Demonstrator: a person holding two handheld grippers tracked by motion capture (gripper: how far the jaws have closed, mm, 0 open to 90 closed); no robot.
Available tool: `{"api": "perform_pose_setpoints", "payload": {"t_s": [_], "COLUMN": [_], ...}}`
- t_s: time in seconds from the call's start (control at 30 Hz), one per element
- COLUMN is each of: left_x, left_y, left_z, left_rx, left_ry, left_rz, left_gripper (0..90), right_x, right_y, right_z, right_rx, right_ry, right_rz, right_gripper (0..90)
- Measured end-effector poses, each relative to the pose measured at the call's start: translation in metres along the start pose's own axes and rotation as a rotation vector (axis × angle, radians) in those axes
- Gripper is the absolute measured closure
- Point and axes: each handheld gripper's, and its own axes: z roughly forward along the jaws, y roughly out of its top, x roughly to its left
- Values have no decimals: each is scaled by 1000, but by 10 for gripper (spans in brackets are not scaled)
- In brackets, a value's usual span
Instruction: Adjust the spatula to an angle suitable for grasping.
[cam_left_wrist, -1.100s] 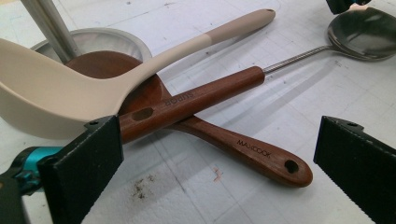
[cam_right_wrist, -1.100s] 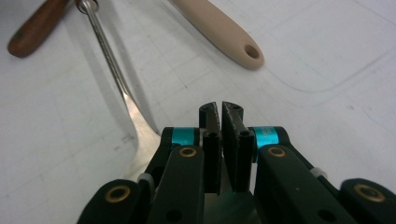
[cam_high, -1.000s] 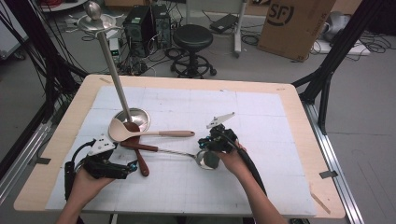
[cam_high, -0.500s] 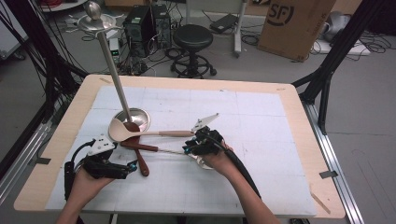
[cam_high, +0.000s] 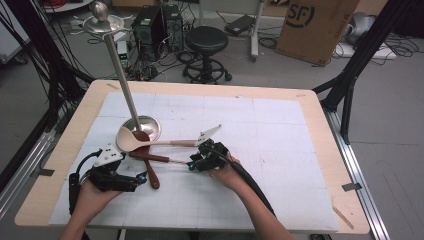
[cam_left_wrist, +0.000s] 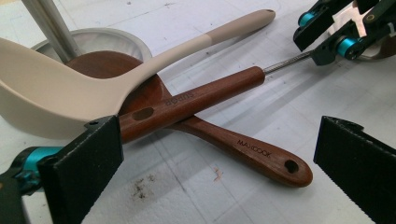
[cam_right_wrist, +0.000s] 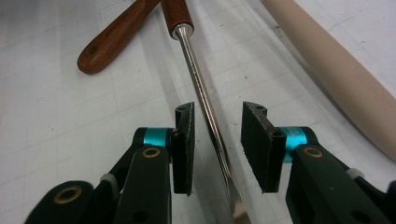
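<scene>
Steel shank (cam_right_wrist: 201, 88) of the wooden-handled utensil (cam_left_wrist: 187, 100) lies on the white mat (cam_high: 280, 150), running between the right gripper (cam_right_wrist: 215, 147) pads; jaws have just been opening, pads apart, not pressing. Suggest centring on the shank and closing square so the round steel doesn't roll out. Left gripper (cam_left_wrist: 215, 163) jaws stand wide apart near the crossed wooden spoon (cam_left_wrist: 252, 151). Beige ladle (cam_high: 145, 140) overlaps the handles; lift should clear it.

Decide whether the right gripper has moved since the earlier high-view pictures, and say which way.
Yes. The right gripper has slid leftward along the steel-shafted utensil, closer to the stand's round base; its jaws have just been opening, astride the shaft.
</scene>
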Motion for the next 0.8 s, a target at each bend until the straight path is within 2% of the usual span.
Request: {"api": "perform_pose_setpoints", "payload": {"t_s": [0.43, 0.63, 0.8], "left_x": [1, 1, 1], "left_y": [0, 0, 0], "left_z": [0, 0, 0], "left_rx": [1, 2, 1], "left_ry": [-2, -1, -2], "left_rz": [2, 2, 1], "left_gripper": [20, 20, 20], "right_x": [7, 7, 8], "right_y": [7, 9, 9], "right_z": [22, 24, 23], "right_rx": [43, 44, 49], "right_ry": [-3, -8, 1], "right_rz": [-51, -72, -80], "right_gripper": [690, 762, 770]}}
